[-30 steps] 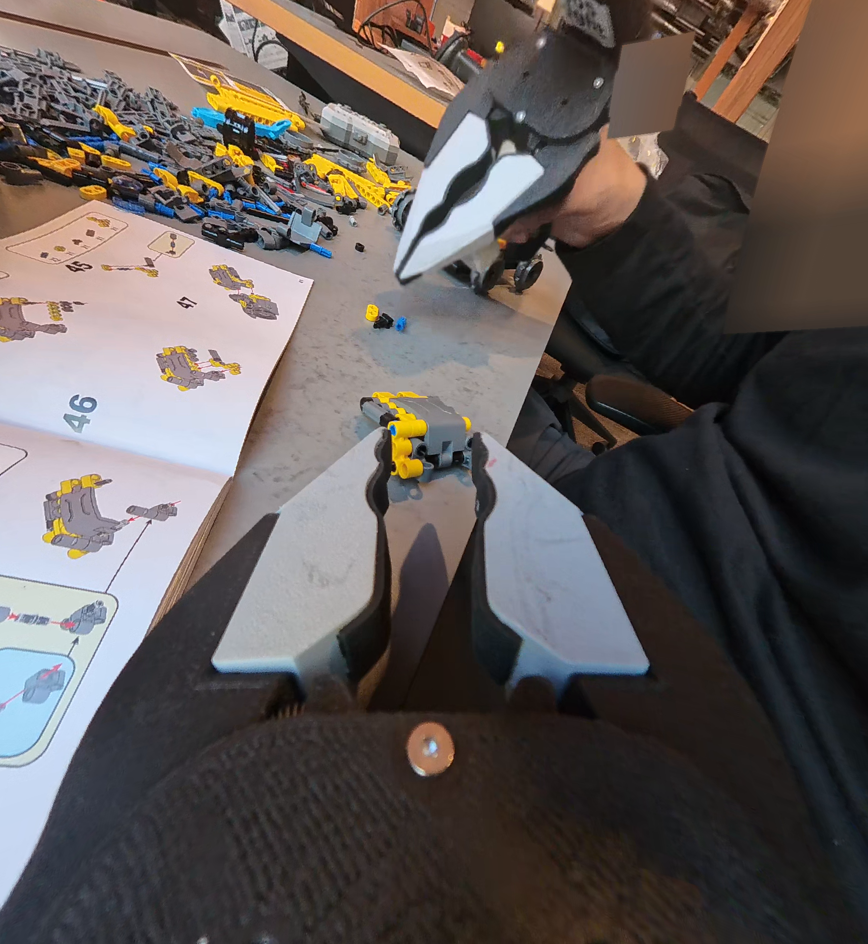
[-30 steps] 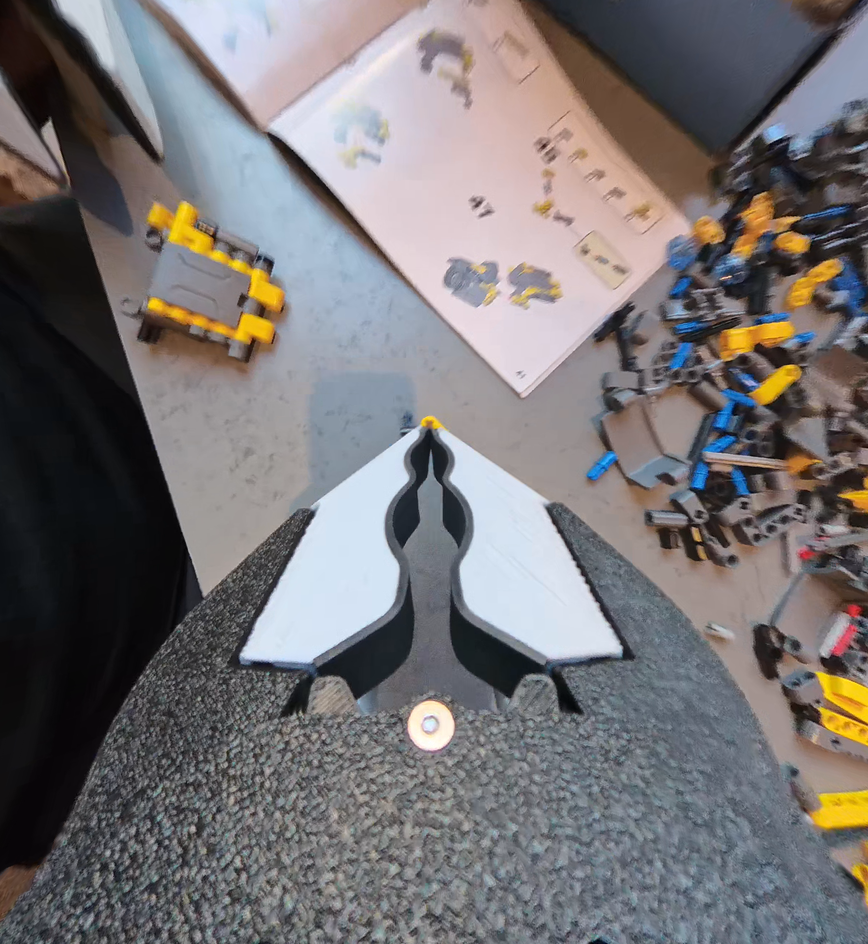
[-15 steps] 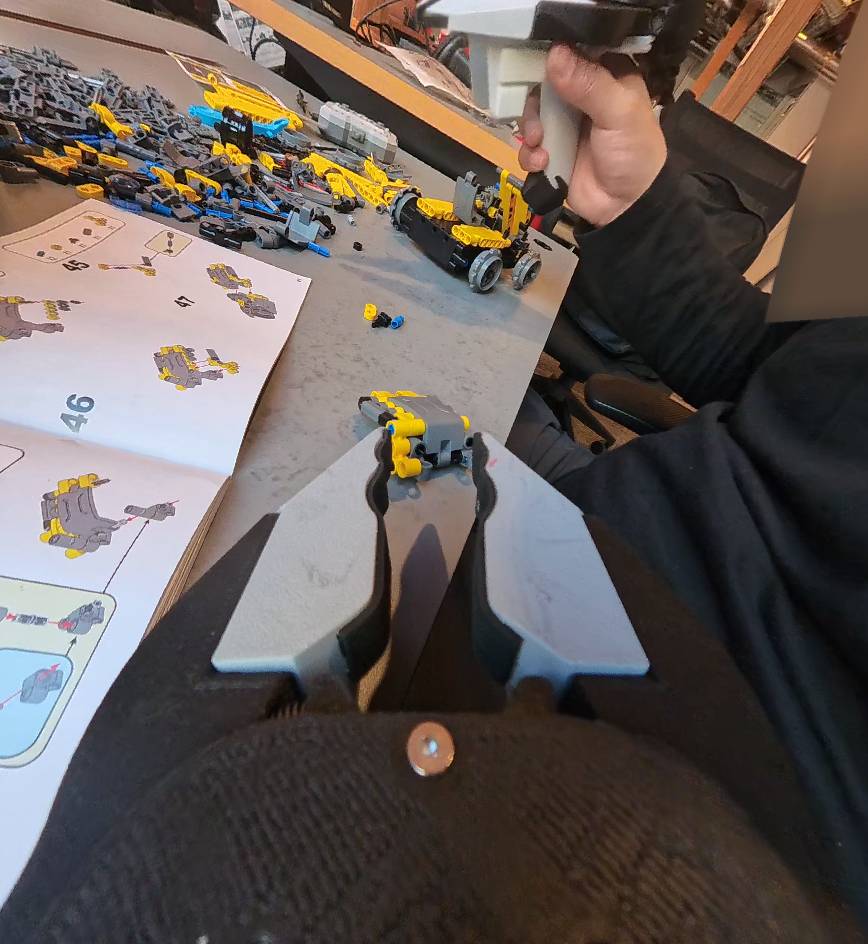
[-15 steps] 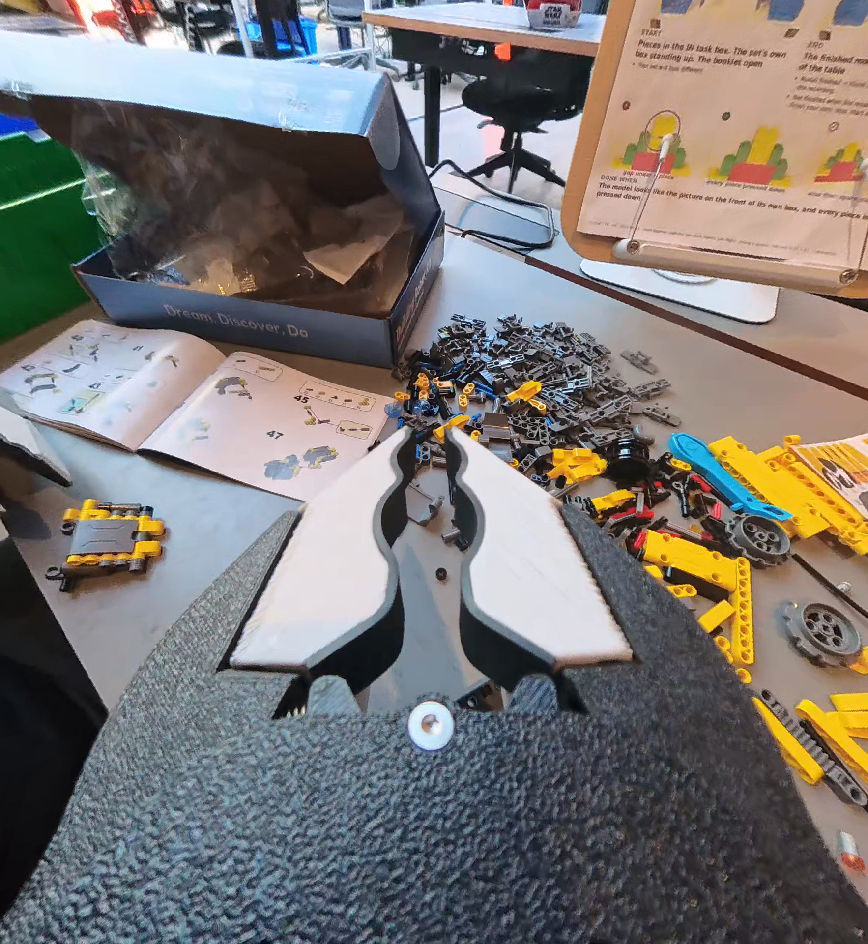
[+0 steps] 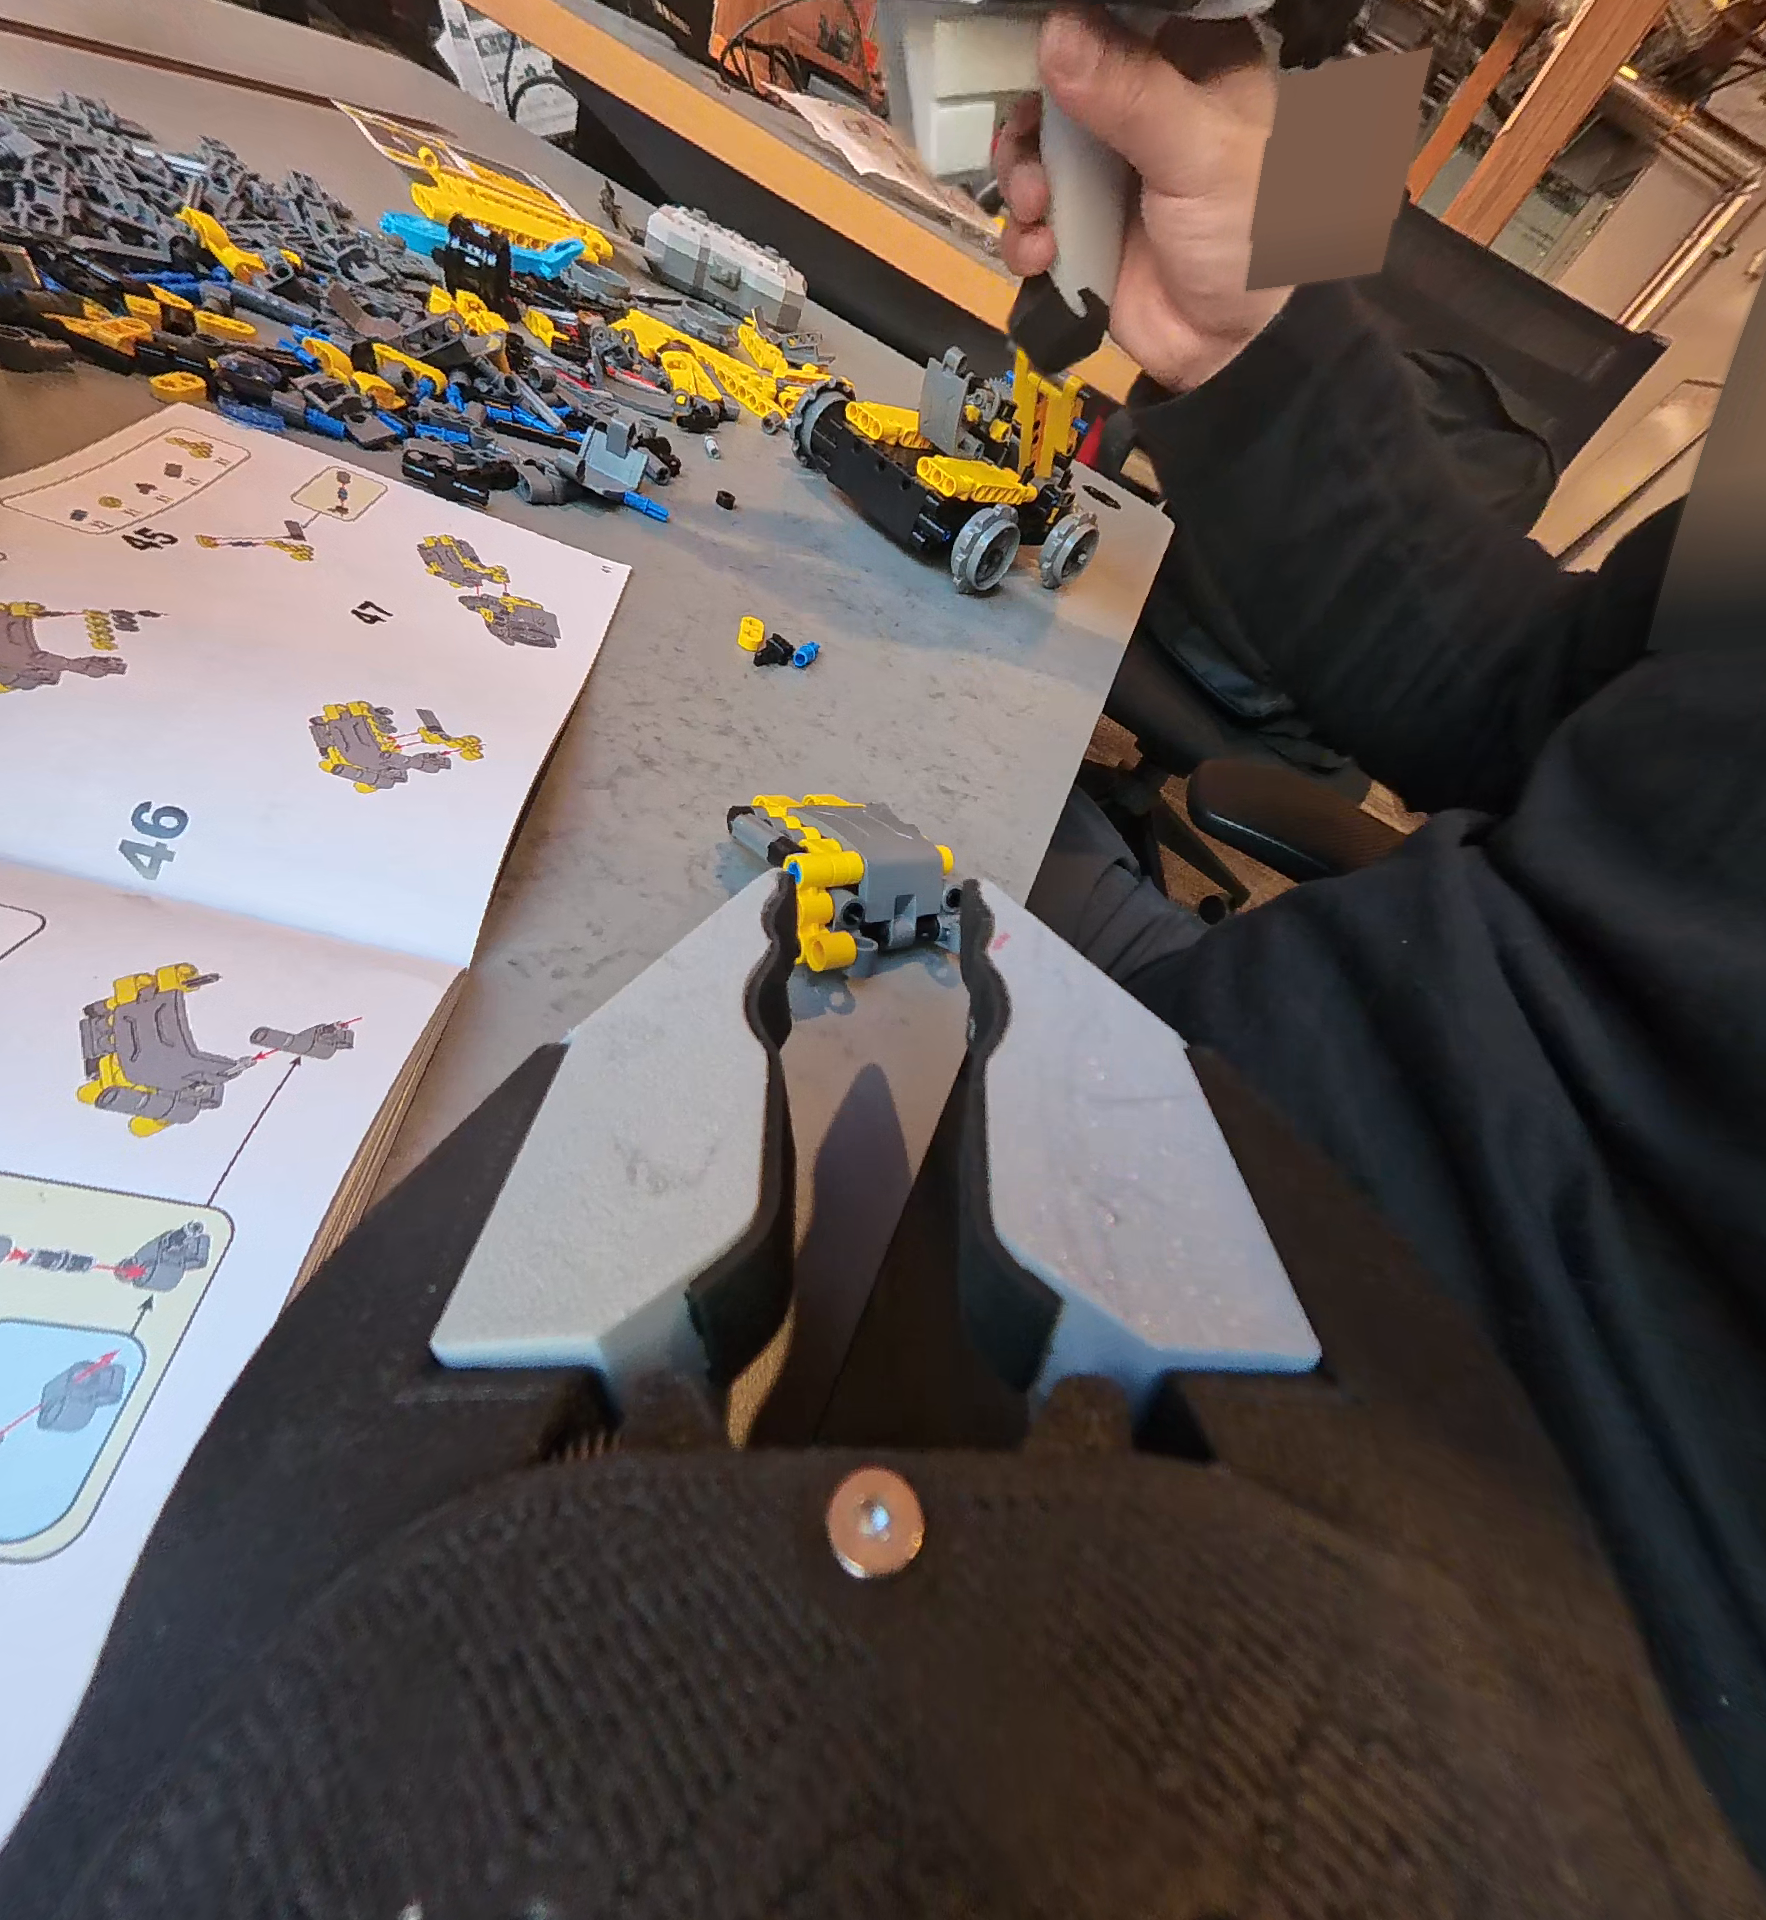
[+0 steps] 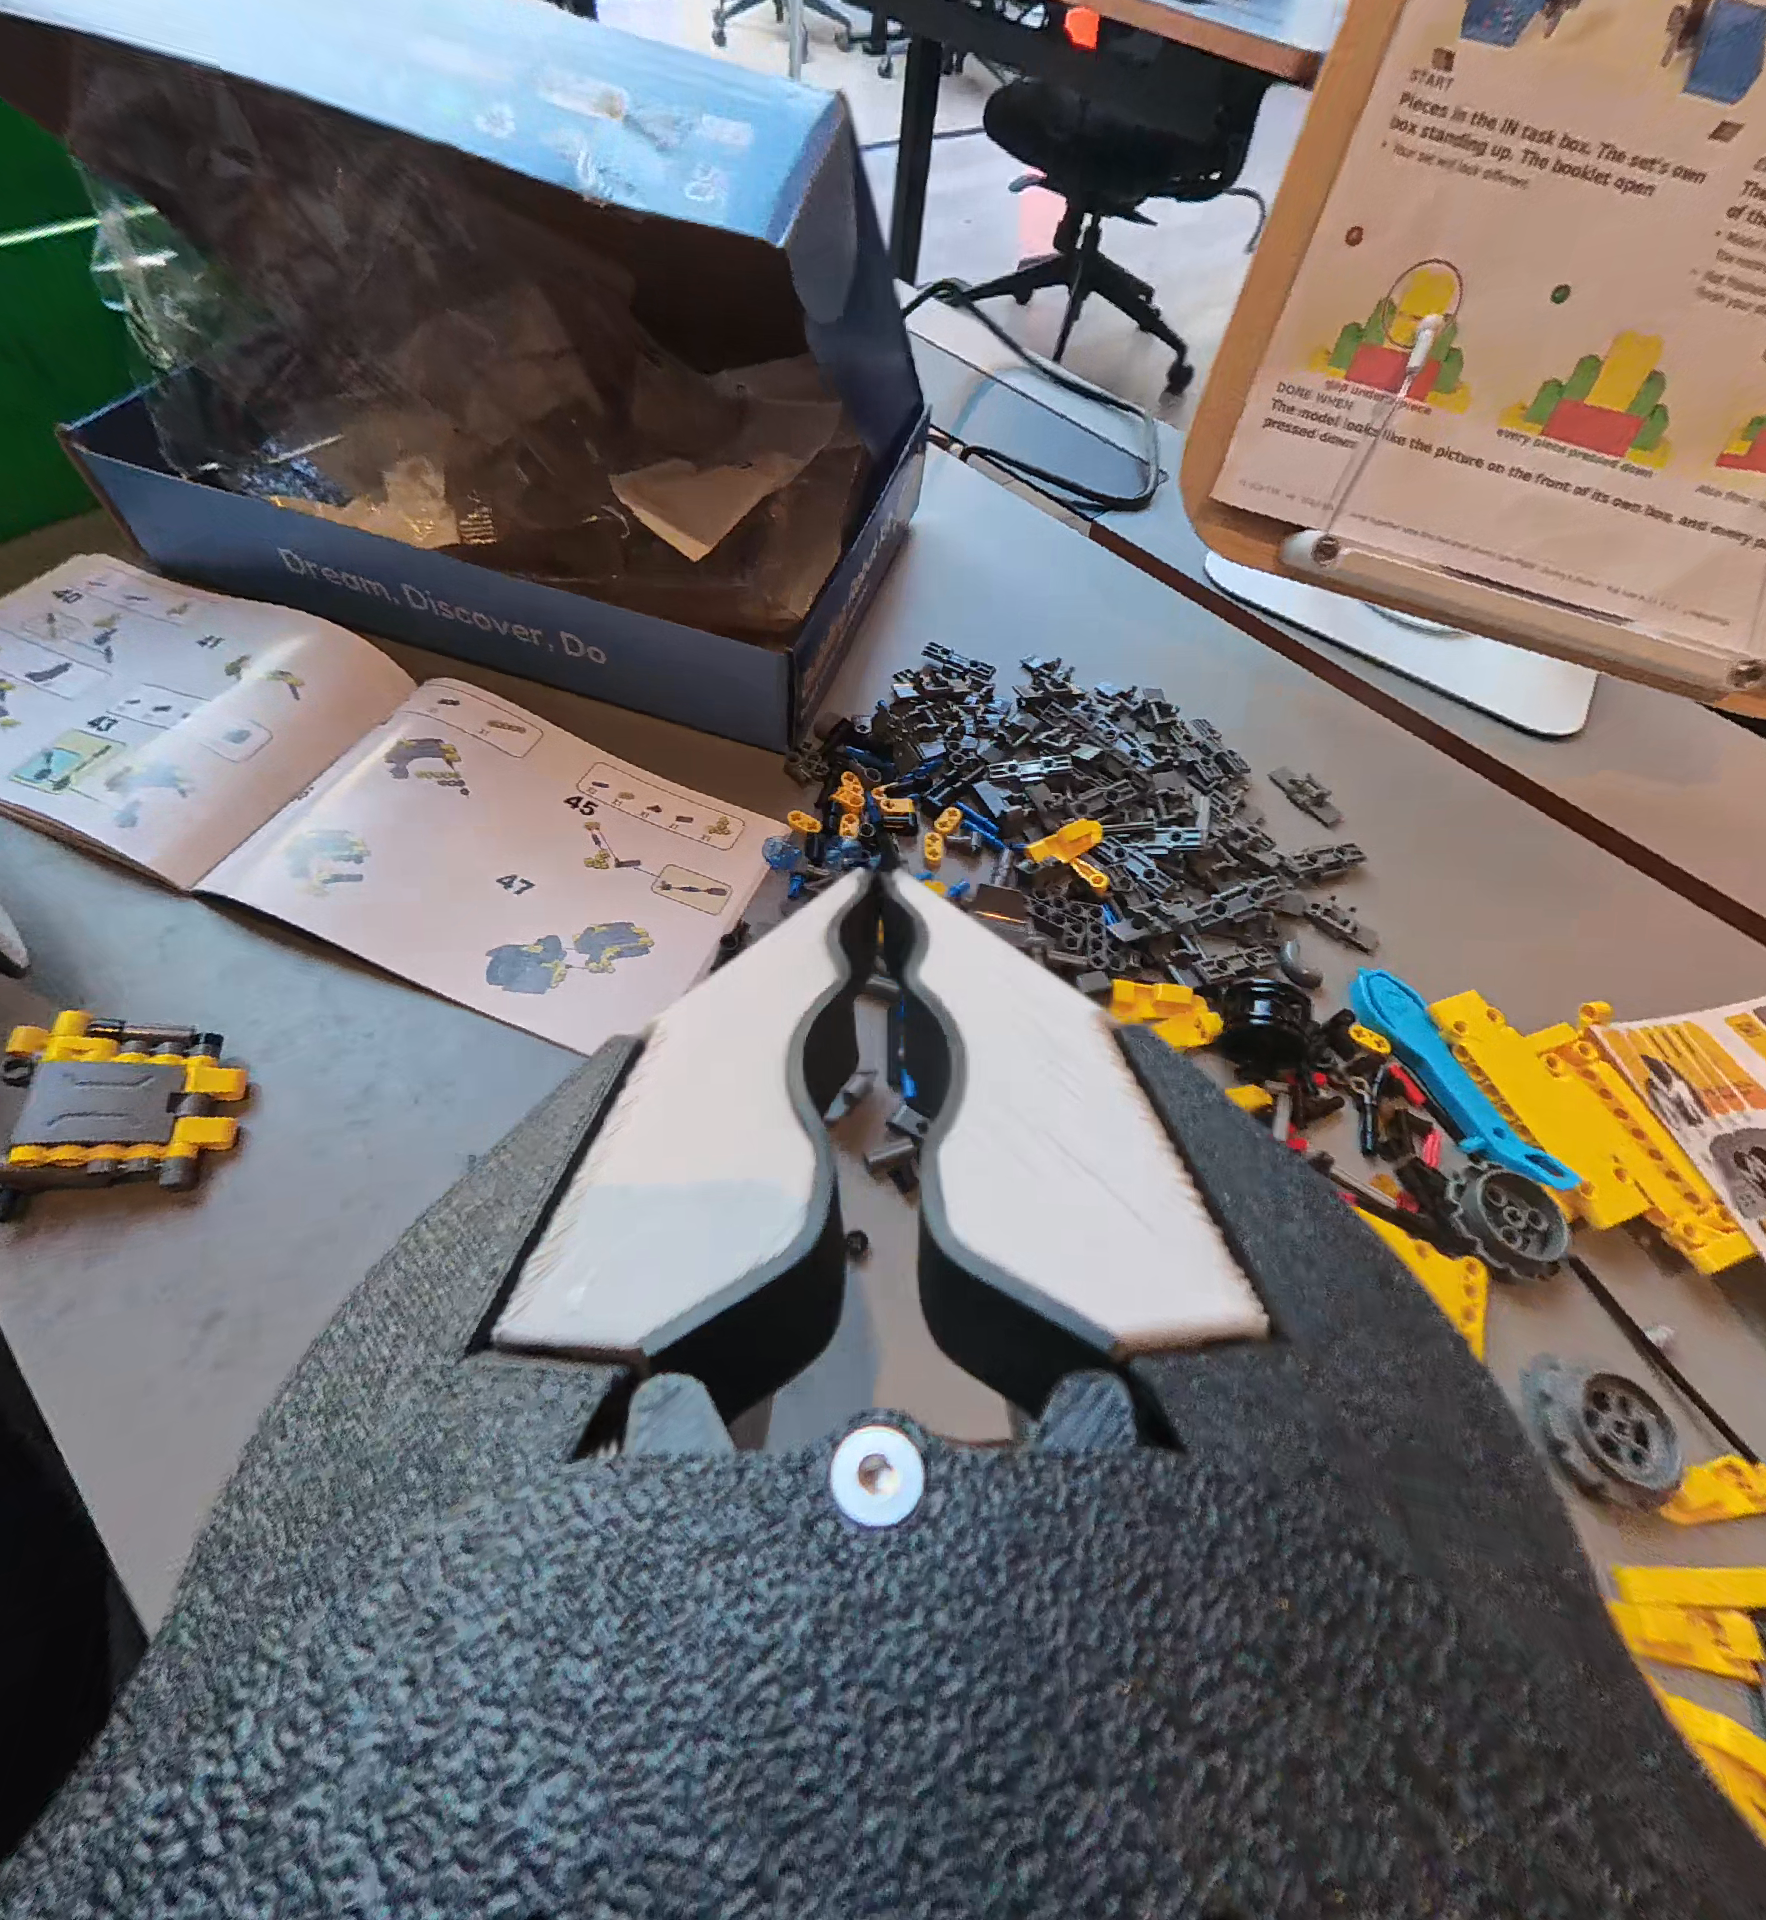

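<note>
Worktop (image 5: pixel 910 727) – grey, crowded. Blue box (image 6: pixel 505 623) at the back, open, with crumpled clear bags inside. Booklet (image 5: pixel 235 727) lies open in front of it, flat. A board with a printed sheet (image 6: pixel 1481 312) stands at the far right.

Loose parts (image 6: pixel 1118 831) are heaped right of the booklet, grey, yellow and blue. A part-built wheeled model (image 5: pixel 941 468) sits near the worktop's edge, below the person's hand (image 5: pixel 1170 239).

Right hand-held gripper (image 6: pixel 874 883): a second ago it pointed straight down at the worktop. Now it is lifted and levelled, looking across the parts heap. Its jaws parted slightly on the way up; now the tips meet, or all but. Nothing shows between them. View a little blurred, so it is likely in motion.

Left hand-held gripper (image 5: pixel 874 904): no change across the second. Jaws open, held low, with the small yellow-and-grey block (image 5: pixel 858 873) just ahead of the tips. The right wrist view shows the block flat on the worktop – not gripped, not lifted, in the same spot as before.

Three tiny pieces (image 5: pixel 780 646), yellow, black and blue, lie untouched between block and model.
</note>
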